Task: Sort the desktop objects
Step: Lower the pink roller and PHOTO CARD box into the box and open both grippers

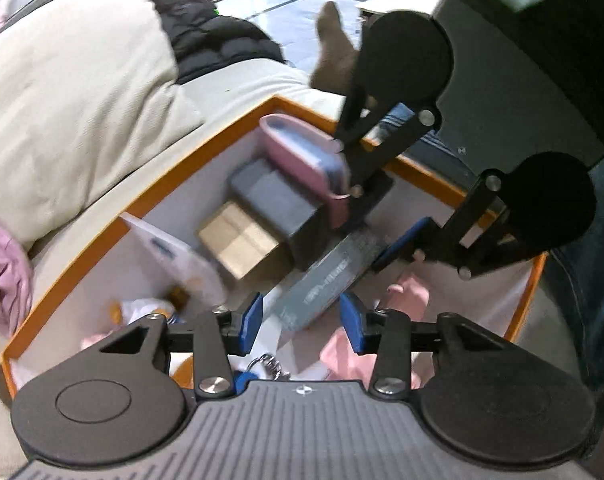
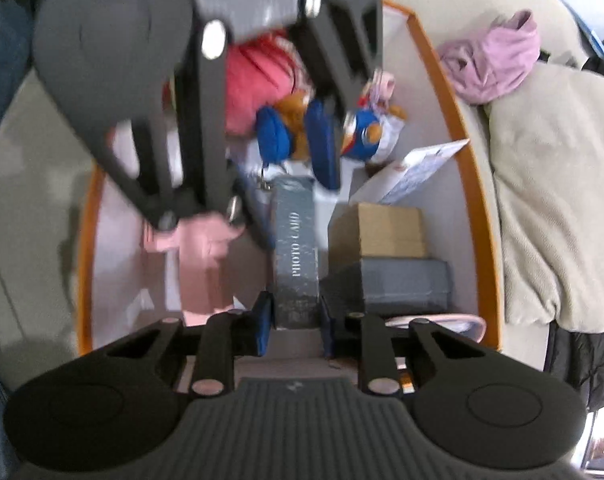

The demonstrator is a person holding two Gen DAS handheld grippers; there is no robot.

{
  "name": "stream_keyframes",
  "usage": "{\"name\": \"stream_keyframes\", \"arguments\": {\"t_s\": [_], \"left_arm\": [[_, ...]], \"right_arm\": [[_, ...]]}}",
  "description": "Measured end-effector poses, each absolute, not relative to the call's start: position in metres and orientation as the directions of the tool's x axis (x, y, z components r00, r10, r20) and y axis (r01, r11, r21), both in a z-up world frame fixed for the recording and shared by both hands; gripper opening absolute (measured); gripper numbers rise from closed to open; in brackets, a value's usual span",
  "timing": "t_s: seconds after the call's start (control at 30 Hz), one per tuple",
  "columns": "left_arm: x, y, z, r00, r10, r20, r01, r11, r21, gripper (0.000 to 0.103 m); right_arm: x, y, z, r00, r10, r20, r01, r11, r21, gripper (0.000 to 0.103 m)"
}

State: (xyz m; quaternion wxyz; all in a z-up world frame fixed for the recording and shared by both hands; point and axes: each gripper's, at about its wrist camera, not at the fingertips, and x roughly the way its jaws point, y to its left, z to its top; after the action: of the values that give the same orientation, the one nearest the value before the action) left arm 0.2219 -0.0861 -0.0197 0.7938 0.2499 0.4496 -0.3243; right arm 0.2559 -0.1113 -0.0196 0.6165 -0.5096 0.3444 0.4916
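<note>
— Cream sofa cushions (image 1: 82, 92) lie all around the orange-rimmed box (image 1: 206, 136) I'm working in, with a black padded jacket (image 1: 218, 36) behind and a lilac garment (image 2: 497, 60) bunched on the seat beside the box. What do you want to know first?

— Where is the grey box you're sorting?

— My right gripper (image 2: 294, 316) has its blue pads clamped on one end of the grey photo-card box (image 2: 296, 240). It lies inside the orange-rimmed box, slanted, its other end pointing toward my left gripper (image 1: 300, 322).

— And the left one?

— Its jaws stand apart. The near end of the grey photo-card box sits between the pads, but they do not press on it.

— What is just beside the box?

— On one side a tan cardboard box (image 2: 381, 230) rests against a dark grey box (image 2: 401, 284); I cannot tell whether the photo-card box touches them. A pink case (image 1: 305, 156) stands tilted at the far wall, next to my right gripper's arm. On the other side lies something pink (image 2: 202, 264), too blurred to name.

— Anything further out?

— A white card (image 1: 178, 256) leans against the box's side wall. Near it sits a small plush toy in blue and orange (image 2: 361, 136), with a red cloth item (image 2: 258, 80) beyond.
</note>
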Motion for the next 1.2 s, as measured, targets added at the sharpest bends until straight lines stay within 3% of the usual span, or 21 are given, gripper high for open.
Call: {"name": "stream_keyframes", "arguments": {"t_s": [0.17,0.2,0.57,0.7,1.03,1.2], "left_arm": [[0.23,-0.067,-0.023,0.352,-0.29,-0.89,0.674,0.738,0.026,0.049],[0.233,-0.065,-0.026,0.352,-0.294,-0.889,0.656,0.755,0.01,0.044],[0.246,-0.066,-0.034,0.348,-0.366,-0.863,0.568,0.815,-0.116,0.03],[0.238,-0.073,-0.034,0.354,-0.355,-0.865,0.575,0.813,-0.099,0.03],[0.212,-0.043,-0.013,0.403,-0.319,-0.858,0.494,0.865,-0.09,0.03],[0.201,-0.019,-0.005,0.451,-0.306,-0.838,0.402,0.908,-0.116,0.03]], "right_arm": [[0.264,-0.11,-0.027,0.31,0.194,-0.931,-0.95,0.025,-0.311,0.025],[0.263,-0.111,-0.026,0.318,0.195,-0.928,-0.947,0.026,-0.319,0.025],[0.256,-0.123,-0.011,0.421,0.232,-0.877,-0.906,0.057,-0.42,0.025],[0.255,-0.124,-0.011,0.47,0.232,-0.851,-0.881,0.065,-0.469,0.015],[0.263,-0.108,-0.006,0.138,0.38,-0.915,-0.981,0.18,-0.073,0.017],[0.267,-0.088,-0.025,0.083,0.388,-0.918,-0.993,0.112,-0.042,0.021]]}}
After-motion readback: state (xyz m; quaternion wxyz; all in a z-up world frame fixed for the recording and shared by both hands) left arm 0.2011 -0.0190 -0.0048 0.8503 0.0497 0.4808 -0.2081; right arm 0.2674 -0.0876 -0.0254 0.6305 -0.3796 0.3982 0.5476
